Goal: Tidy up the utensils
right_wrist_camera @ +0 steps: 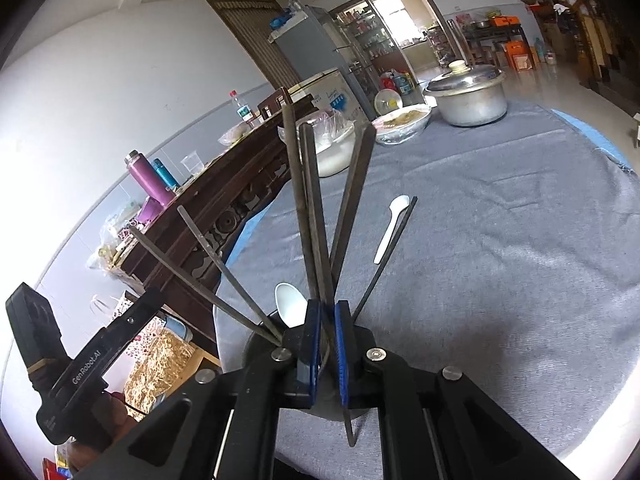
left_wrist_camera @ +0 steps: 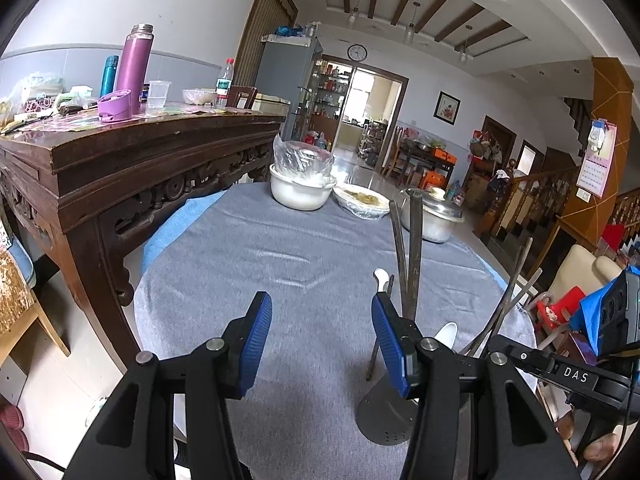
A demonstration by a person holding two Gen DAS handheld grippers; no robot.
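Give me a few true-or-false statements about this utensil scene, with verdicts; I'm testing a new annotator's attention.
1. The left gripper is open with nothing between its pads. True.
2. The right gripper stands wide open. False: it is shut on a chopstick.
3. A white spoon lies on the grey cloth. True.
4. The metal pot has no lid. False: its lid is on.

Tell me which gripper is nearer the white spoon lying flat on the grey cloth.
Left. The left gripper hangs open with its right finger just short of the white spoon. The right gripper is shut on a dark chopstick over the utensil holder, farther back.
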